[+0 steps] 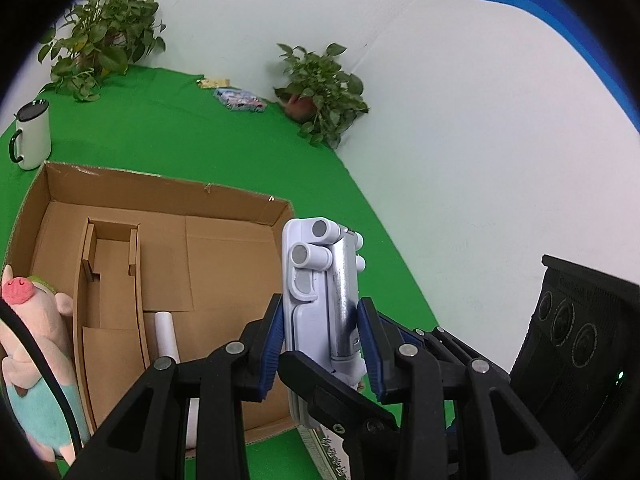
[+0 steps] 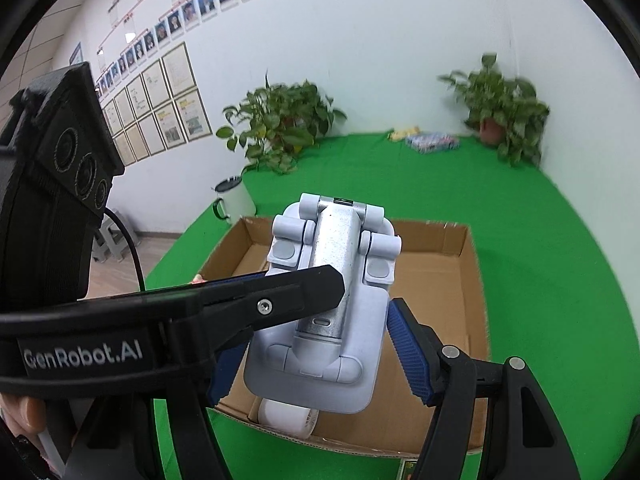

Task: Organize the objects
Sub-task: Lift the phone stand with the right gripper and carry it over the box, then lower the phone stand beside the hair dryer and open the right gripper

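Note:
A white folding stand [image 1: 316,300] with a silver middle bar hangs in the air over the open cardboard box [image 1: 160,240]. My left gripper [image 1: 320,344] is shut on its thin sides, blue pads pressing from both flanks. In the right wrist view the same stand [image 2: 320,312] sits flat between the blue pads of my right gripper [image 2: 320,364], which is shut across its width. The left gripper's black finger [image 2: 280,300] crosses over the stand from the left. A white roll [image 2: 288,416] lies in the box [image 2: 460,280] near its front wall.
A pink pig plush [image 1: 28,340] stands by the box's left wall. A white mug [image 1: 32,136], two potted plants [image 1: 104,40] [image 1: 324,92] and small packets [image 1: 240,100] sit on the green cloth [image 1: 180,132] at the back. The wall is close on the right.

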### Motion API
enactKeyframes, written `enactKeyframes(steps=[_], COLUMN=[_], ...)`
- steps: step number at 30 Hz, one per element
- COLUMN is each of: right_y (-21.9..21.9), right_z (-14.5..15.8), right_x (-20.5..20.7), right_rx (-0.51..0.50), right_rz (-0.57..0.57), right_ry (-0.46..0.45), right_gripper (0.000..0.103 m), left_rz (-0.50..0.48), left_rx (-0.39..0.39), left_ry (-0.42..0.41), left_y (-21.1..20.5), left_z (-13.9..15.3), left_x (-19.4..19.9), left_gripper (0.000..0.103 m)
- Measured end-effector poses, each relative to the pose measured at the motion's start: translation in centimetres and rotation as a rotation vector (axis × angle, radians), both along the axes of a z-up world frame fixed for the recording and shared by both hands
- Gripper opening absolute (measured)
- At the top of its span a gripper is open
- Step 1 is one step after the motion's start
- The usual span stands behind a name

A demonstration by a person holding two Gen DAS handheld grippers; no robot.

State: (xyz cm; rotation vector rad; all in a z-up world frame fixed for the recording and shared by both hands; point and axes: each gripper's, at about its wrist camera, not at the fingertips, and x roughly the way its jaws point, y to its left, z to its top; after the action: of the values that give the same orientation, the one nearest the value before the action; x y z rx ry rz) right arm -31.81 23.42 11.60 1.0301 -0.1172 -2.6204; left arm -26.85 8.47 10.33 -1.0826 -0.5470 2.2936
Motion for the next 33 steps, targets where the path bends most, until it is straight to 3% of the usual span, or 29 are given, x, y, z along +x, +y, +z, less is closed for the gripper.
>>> enactKeyframes(steps=[5, 11, 18, 25, 33], right_y=[1.0, 2.3, 3.5, 3.0, 2.6], right_z=[-4.1, -12.2, -19.0, -22.3, -22.9], right_x=[-2.0, -4.1, -4.4, -4.1, -4.4], right_rx=[-0.021, -0.064, -0.112, -0.127, -0.145], right_rz=[0.017, 0.041, 0.056, 0.067, 0.084], right_ry=[-0.076, -0.229, -0.358, -0.437, -0.481], right_gripper=[0.065, 0.065, 0.065, 0.065, 0.068], left_rz=[-0.001, -0.004, 0.008, 0.017, -0.002], left_rx=[-0.034, -0.084, -0.124, -0.181, -0.208], left_ry=[-0.078, -0.196, -0.297, -0.358, -0.384], left_y=[0.7, 1.7, 2.4, 2.6, 2.7], left_z=[-3.4, -9.0, -14.1, -16.5, -16.2], left_x=[-1.3, -2.1, -2.9, -3.1, -3.2], left_gripper=[0.034, 0.034, 0.033, 0.034, 0.034])
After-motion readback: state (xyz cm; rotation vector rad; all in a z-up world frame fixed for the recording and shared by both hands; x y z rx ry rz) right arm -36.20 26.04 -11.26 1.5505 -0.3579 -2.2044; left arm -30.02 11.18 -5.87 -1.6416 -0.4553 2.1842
